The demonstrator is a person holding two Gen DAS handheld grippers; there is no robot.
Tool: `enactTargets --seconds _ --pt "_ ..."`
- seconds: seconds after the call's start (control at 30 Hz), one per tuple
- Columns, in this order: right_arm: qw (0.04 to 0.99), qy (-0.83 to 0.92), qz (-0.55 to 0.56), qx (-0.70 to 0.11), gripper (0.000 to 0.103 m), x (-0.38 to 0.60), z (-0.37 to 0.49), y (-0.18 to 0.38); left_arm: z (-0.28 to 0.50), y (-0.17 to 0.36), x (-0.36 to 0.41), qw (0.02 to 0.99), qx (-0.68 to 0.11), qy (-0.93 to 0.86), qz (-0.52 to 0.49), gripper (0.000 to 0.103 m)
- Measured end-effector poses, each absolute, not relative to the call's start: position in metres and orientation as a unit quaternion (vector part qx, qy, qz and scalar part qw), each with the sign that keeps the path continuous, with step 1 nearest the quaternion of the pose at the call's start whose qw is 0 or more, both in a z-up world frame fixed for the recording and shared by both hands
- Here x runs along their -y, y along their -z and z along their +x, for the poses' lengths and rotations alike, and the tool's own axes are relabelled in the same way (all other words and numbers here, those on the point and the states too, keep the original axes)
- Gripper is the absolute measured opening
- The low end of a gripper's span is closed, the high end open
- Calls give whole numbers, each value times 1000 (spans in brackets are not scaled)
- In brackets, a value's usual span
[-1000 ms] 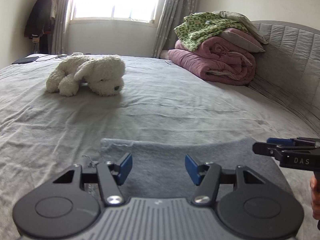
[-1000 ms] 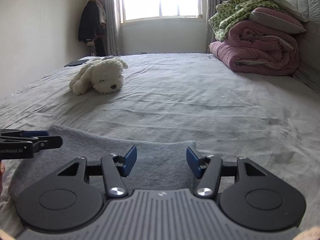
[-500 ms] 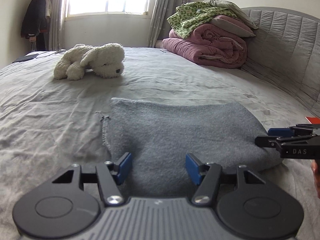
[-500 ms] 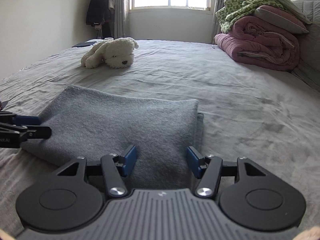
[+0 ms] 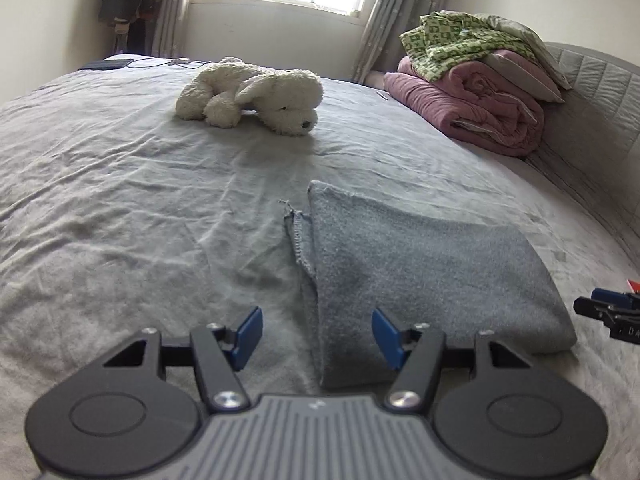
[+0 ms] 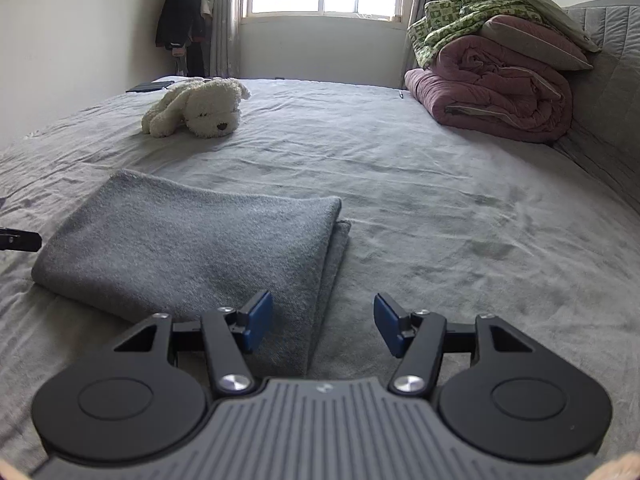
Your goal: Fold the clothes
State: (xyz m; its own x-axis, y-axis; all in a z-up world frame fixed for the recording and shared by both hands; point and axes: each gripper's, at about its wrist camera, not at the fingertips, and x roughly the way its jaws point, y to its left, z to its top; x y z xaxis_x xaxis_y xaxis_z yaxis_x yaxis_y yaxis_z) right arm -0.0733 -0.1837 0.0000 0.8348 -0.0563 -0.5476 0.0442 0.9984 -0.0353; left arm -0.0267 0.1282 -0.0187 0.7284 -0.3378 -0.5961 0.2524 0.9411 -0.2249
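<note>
On the left view alone, a frayed hem [image 5: 298,240]; both tongs spread, empty.

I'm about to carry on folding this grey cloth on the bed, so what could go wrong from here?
Both grippers, left gripper and right gripper, are open over opposite ends of the grey cloth.

1. A grab may catch the bedsheet too.
2. The layers look offset at one edge, so pinching only the top one could undo the fold.

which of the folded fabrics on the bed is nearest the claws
The grey cloth, lying flat just ahead of both claws. The pink quilt and green blanket are stacked far off by the headboard.
</note>
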Motion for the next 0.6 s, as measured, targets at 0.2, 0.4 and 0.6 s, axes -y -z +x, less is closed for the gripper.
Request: enactTargets --seconds 0.2,0.4,0.6 --pt "960 -19 -11 -279 63 157 -65 -10 -22 11 -112 922 -338 172 -80 63" --pt "957 -48 -8 -287 63 135 -56 -12 -21 10 -88 919 -343 189 -55 63" --pt "953 -53 3 -300 63 127 -45 -8 -21 11 -68 916 -344 204 -38 63"
